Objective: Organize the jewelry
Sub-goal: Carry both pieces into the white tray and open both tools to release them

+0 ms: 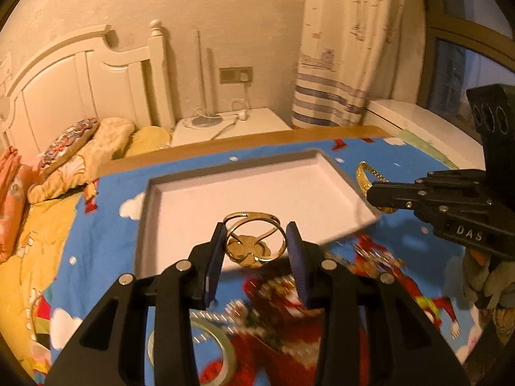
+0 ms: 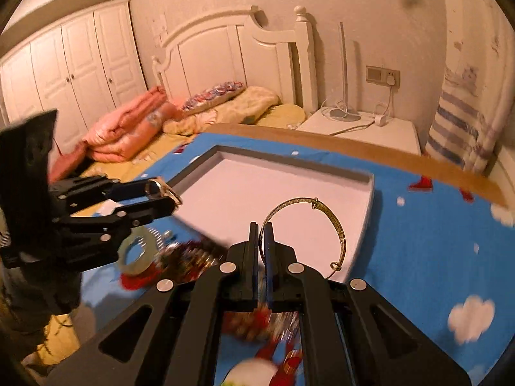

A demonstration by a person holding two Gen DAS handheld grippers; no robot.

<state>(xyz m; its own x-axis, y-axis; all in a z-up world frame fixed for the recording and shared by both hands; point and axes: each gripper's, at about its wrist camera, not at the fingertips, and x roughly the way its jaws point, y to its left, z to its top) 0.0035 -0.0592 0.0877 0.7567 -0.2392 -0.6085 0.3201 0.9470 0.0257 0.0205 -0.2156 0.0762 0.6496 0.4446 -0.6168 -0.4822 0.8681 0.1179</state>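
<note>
My left gripper is shut on a gold ring-shaped ornament with crossed loops, held above the near edge of the white shallow tray. In the right wrist view the left gripper shows at left with the gold piece at its tips. My right gripper is shut on a thin gold bangle, held over the tray's right part. In the left wrist view the right gripper holds the bangle beside the tray's right rim.
The tray lies on a blue cartoon-print cloth over a board on the bed. A tape roll lies on the cloth near me; it also shows in the right wrist view. Pillows and folded quilts, a nightstand and curtain stand behind.
</note>
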